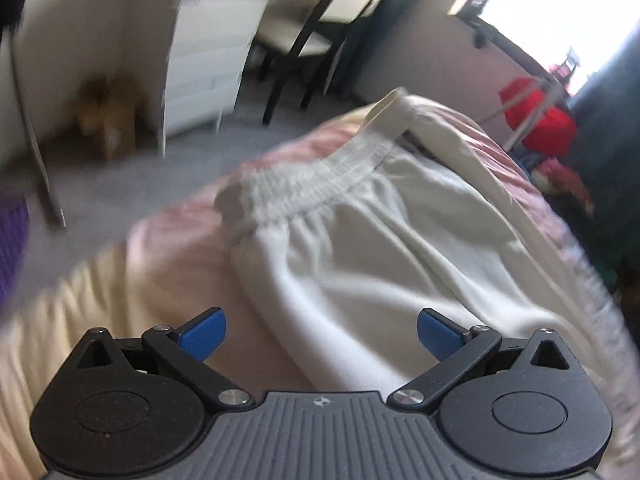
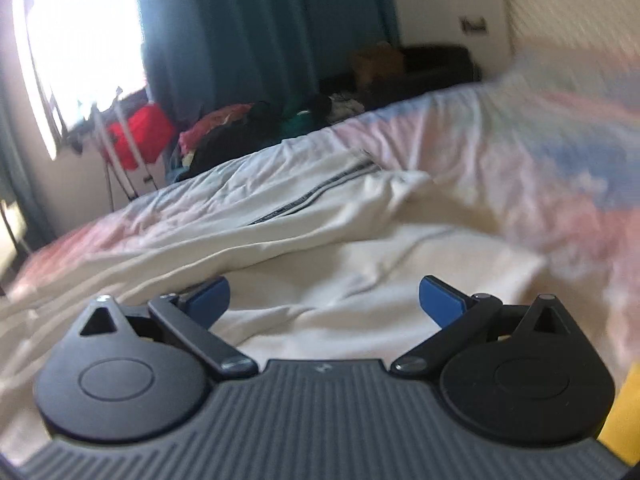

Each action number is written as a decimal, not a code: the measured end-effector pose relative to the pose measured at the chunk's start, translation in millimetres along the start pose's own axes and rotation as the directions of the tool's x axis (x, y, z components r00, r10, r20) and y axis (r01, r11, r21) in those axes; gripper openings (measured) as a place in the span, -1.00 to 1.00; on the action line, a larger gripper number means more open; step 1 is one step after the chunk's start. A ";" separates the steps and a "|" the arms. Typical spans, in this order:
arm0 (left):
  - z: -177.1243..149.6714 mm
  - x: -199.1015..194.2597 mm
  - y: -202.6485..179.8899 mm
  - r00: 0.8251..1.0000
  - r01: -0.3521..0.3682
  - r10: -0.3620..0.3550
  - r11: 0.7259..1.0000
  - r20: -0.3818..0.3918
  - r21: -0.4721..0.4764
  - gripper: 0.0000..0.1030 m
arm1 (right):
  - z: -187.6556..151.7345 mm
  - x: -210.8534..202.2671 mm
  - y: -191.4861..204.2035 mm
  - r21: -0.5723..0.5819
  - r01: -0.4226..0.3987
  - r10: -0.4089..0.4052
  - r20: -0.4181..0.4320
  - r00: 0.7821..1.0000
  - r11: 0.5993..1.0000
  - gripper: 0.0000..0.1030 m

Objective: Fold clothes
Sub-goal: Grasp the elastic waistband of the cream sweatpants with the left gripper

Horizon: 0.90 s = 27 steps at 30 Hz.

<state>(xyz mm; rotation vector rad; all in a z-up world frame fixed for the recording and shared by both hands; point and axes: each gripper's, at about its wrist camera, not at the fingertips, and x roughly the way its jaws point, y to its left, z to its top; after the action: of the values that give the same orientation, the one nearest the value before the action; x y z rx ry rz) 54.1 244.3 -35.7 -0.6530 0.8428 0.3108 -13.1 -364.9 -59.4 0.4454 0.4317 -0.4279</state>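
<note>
Early stage | cream sweatpants (image 1: 380,248) spread on the bed (image 1: 168,264), waistband far, no neat fold visible | left claw (image 1: 322,334) released, empty | right claw (image 2: 324,300) released over the fabric

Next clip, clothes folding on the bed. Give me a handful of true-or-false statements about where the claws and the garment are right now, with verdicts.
1. The left claw is open, with nothing between its fingers. True.
2. The right claw is clamped on the trousers. False: it is open, its fingers apart above the cloth.
3. The cream trousers lie on the bed, and the elastic waistband shows in the left wrist view. True.
4. The trousers are plain, with no markings. False: dark stripes run along one side in the right wrist view.
5. A dark chair stands beside a white dresser on the floor beyond the bed. True.
</note>
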 end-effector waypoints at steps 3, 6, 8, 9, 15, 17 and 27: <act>1.0 7.0 18.6 0.993 0.093 -0.102 0.986 -0.059 -0.139 0.97 | 4.5 -2.6 -17.5 0.070 0.006 -0.008 0.025 1.000 0.998 1.00; -0.6 11.0 25.8 0.982 0.156 -0.173 0.967 -0.073 -0.200 0.97 | 7.8 5.2 -36.3 0.152 0.048 -0.051 0.018 0.999 0.987 1.00; -0.6 15.2 29.6 0.979 0.162 -0.186 0.958 -0.086 -0.237 0.96 | 7.0 11.5 -53.1 0.218 0.089 -0.092 0.001 0.996 0.972 1.00; -0.5 17.6 32.3 0.977 0.162 -0.192 0.952 -0.092 -0.261 0.94 | 6.3 14.5 -61.5 0.250 0.110 -0.111 -0.009 0.994 0.962 1.00; 5.7 38.0 52.9 0.967 0.189 -0.243 0.891 -0.083 -0.413 0.88 | -8.0 25.2 -108.0 0.447 0.210 -0.200 -0.070 0.977 0.870 0.99; 7.2 40.7 55.7 0.964 0.203 -0.259 0.874 -0.069 -0.441 0.86 | -13.4 29.3 -115.3 0.494 0.203 -0.182 -0.090 0.979 0.846 0.99; 10.1 49.9 48.3 0.966 0.204 -0.251 0.893 -0.068 -0.402 0.65 | -28.7 61.7 -138.7 0.715 0.108 -0.083 -0.069 0.994 0.691 0.82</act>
<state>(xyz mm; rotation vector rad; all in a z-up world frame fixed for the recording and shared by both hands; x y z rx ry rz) 67.7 287.8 -89.1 -1.1469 0.8132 0.2295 -37.5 -482.6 -156.6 1.2089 0.3016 -0.6959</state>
